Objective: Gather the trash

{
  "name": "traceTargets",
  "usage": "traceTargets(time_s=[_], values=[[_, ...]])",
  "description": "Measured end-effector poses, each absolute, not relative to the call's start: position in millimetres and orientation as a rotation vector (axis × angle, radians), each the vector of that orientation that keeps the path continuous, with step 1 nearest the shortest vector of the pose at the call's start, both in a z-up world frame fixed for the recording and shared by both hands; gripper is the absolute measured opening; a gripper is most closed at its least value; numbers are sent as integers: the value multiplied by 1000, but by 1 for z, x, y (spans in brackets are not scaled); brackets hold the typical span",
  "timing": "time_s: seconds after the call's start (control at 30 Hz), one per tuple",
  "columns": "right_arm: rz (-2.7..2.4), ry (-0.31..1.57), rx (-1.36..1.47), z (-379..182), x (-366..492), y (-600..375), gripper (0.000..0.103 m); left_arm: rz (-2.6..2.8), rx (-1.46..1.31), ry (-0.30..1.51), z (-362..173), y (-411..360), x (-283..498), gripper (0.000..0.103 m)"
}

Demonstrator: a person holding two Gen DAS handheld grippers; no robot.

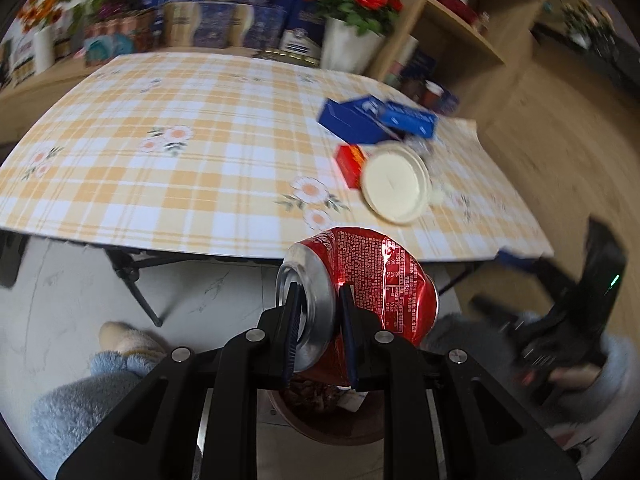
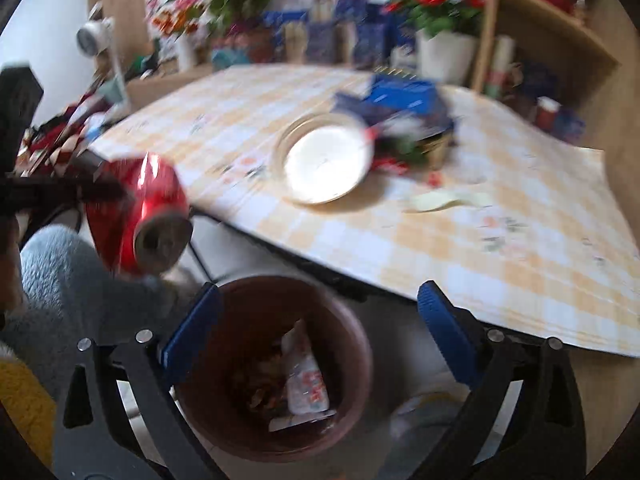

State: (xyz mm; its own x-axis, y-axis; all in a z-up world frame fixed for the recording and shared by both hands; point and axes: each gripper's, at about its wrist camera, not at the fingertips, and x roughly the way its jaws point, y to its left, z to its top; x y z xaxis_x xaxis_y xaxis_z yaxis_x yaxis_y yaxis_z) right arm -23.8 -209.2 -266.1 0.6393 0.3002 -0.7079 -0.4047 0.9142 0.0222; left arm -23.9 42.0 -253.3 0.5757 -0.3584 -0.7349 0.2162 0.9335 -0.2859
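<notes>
STEP: bin crushed can [image 1: 360, 292] | LEFT hand-held gripper [image 1: 320, 336]: clamped on can | RIGHT hand-held gripper [image 2: 316, 328]: wide apart, empty | ADVICE: centre can over brown bin [image 2: 356, 364] before release.

left claw [image 1: 318, 300] hides most of bin [image 1: 320, 424]

I see open air above the brown bin [image 2: 272, 368] on the floor, its mouth unblocked between my wide-spread right gripper [image 2: 316, 320] fingers. The table [image 1: 160, 184] edge overhangs just beyond it. The table's left stretch lies bare; boxes [image 1: 372, 120] and a plate [image 1: 396, 184] crowd its right.
</notes>
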Motion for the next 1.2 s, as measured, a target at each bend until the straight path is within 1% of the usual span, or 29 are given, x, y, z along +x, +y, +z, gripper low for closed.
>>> traceTargets(time_s=[0.1,0.2,0.4,0.67,0.8,1.2], values=[[315,728,-164,-267,-33,-226,97,-403,-106,874,-259,24,-27,19],[226,719,-88,-273,-35,-245,97,-457,-14,866,-269,1,-28,19],[157,748,-60,-283,-27,-257,97,-518,59,859,-299,-28,-24,19],[154,773,-144,-291,-27,-237,97,-490,64,923,-324,-27,-18,19],[132,788,-139,-295,-23,-237,97,-472,36,963,-332,-21,-13,19],[111,806,-108,-297,-20,-245,97,-486,71,988,-336,-31,-12,19]])
